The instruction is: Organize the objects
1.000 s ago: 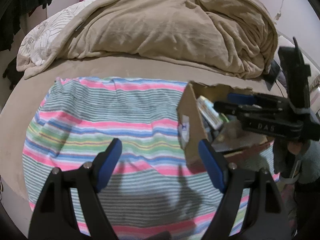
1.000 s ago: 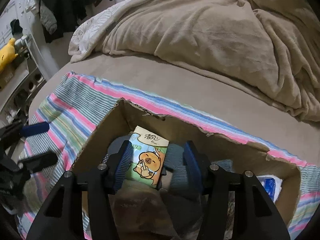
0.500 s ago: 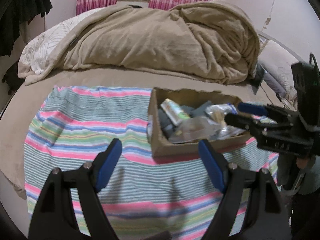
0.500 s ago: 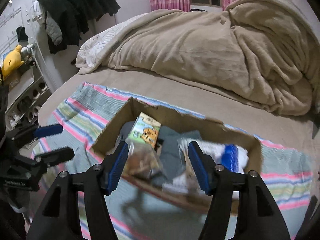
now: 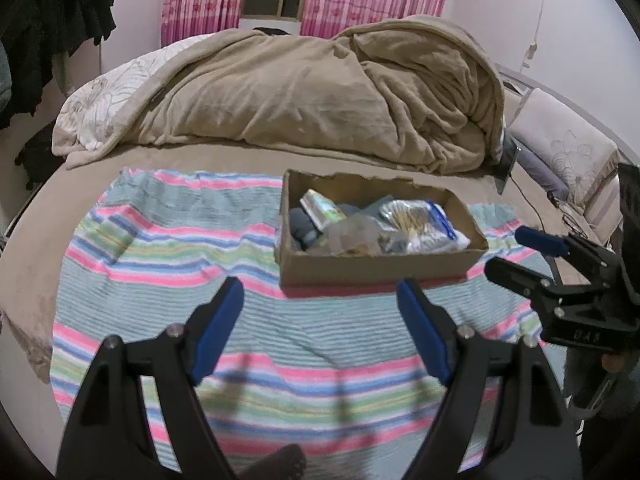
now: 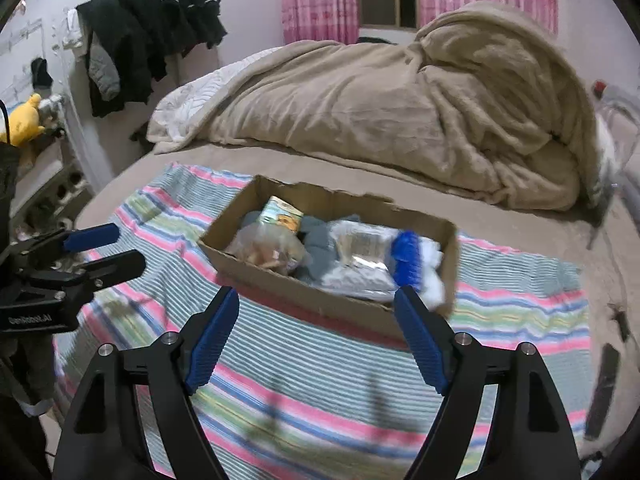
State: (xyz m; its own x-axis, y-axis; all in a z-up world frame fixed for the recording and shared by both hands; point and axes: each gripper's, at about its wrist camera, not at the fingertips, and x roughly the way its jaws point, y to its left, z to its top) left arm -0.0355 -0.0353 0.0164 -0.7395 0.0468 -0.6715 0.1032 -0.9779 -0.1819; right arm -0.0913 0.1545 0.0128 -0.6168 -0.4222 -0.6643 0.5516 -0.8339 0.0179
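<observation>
Here, cardboard box (image 5: 376, 268) mid-blanket (image 5: 168, 248), claws clear

box (image 5: 372, 270): one, ahead of the grippers
tissue pack (image 5: 322, 208): one, in the box
clear bags (image 5: 420, 226): two
striped cloth (image 5: 168, 248): one, under the grippers
blanket (image 5: 320, 96): one, beyond
grippers (image 5: 320, 328): two

"DAS" is read on the body of the right gripper (image 5: 520, 254) in the left wrist view. A white label, apparently "GenRobot.AI", is carried on the left gripper (image 6: 106, 250) body.
</observation>
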